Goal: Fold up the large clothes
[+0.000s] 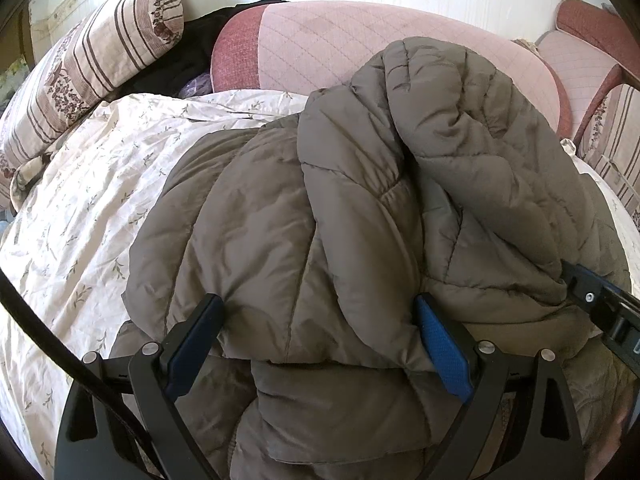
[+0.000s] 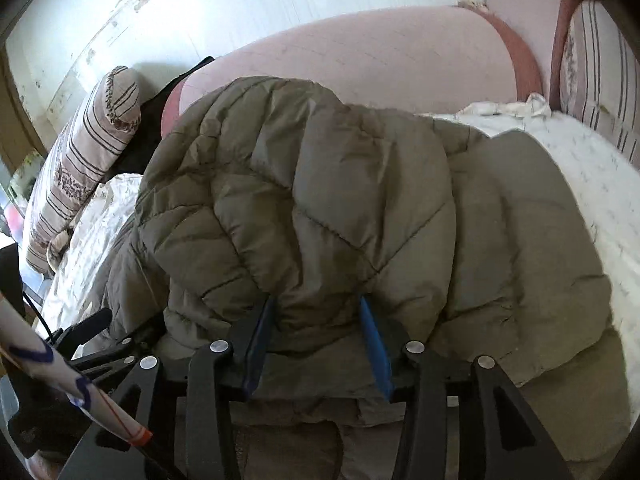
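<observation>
**A:** How did the jacket (image 1: 360, 208) look?

**B:** Grey-brown, quilted and puffy, bunched in thick folds. It lay on the bed, on a white sheet (image 1: 92, 208) with small sprigs, and filled the centre and lower half of both views. One padded part was doubled over the rest, humped toward the upper middle of the frame.

**A:** And behind it?

**B:** A pink cushion (image 1: 360, 40) along the top, a striped pillow (image 1: 92, 64) at upper left, something black (image 1: 192, 52) between the two.

**A:** The left hand-held gripper (image 1: 320, 320)?

**B:** At the bottom of its own view, spread wide, a broad fold of jacket bulging between its blue pads (image 1: 444, 348). Both pads touched the fabric at the sides, but I could not tell whether they were squeezing it.

**A:** The right hand-held gripper (image 2: 318, 332)?

**B:** About half spread, with a lump of jacket between its fingers (image 2: 376, 344). The fabric met both pads; again, gripped or merely resting there, I could not tell. Its tip also showed at the right edge of the left view.
</observation>
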`<state>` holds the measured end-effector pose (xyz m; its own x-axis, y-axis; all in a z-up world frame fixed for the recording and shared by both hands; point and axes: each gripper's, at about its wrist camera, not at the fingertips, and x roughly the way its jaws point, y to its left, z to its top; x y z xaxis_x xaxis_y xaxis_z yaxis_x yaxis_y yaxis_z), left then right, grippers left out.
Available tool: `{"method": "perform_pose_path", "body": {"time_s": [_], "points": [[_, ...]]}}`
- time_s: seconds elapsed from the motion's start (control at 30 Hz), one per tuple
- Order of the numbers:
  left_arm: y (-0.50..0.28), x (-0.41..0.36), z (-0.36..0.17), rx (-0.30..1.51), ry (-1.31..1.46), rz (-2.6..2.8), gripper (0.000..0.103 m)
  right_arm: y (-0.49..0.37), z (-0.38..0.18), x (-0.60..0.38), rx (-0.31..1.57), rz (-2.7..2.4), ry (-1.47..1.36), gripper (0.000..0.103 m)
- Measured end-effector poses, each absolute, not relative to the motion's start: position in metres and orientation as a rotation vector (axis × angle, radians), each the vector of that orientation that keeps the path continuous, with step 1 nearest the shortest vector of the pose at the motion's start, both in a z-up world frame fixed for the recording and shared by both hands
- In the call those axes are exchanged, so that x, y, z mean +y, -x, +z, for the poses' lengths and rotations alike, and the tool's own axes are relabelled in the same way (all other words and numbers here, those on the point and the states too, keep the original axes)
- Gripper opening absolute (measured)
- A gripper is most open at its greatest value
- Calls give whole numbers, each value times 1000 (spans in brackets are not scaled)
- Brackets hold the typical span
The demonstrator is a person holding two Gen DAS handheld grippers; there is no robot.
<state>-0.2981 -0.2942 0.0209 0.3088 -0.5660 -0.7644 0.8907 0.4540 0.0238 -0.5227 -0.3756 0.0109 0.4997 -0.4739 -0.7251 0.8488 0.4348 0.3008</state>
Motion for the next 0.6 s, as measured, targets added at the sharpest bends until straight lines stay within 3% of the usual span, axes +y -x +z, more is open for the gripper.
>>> {"method": "perform_pose_path", "body": {"time_s": [0.33,0.6], "points": [[312,-278,55,656,-430,-1082,94,561,61,-371,401,-935,-682,48],[346,-274,66,506,-468,-1145,94,569,45,-385,461,-1011,-721,46]]}}
